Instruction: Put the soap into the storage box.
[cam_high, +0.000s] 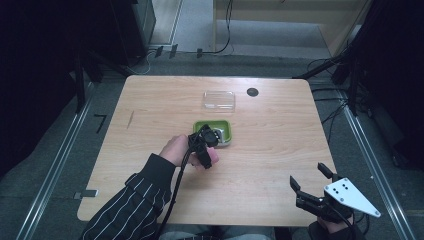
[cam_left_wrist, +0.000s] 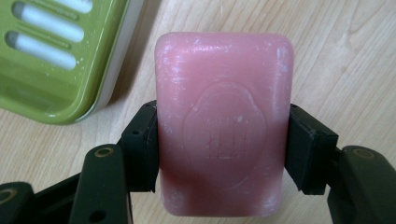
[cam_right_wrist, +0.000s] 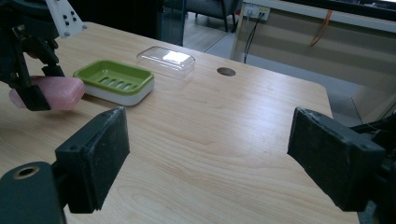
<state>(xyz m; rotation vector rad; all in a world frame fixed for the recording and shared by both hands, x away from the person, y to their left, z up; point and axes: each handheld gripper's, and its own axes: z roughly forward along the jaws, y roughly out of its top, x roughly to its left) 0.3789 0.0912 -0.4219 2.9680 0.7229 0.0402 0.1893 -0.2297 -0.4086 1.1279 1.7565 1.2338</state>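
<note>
One pink soap bar (cam_left_wrist: 223, 126) clamped in the left hand-held gripper (cam_left_wrist: 223, 149), one green dish (cam_right_wrist: 114, 80), one clear lid (cam_right_wrist: 166, 61); right hand-held gripper (cam_right_wrist: 208, 158) gapes.

Looking down and forward from above the near edge in the high view, taking in the whole wooden table (cam_high: 260, 150). Riding close in the left gripper view, facing almost straight down onto the pink soap (cam_left_wrist: 224, 126) and a corner of the green soap dish (cam_left_wrist: 56, 60). Sitting low near the table's right corner in the right gripper view, facing across it. Shared by all three: soap and dish.
</note>
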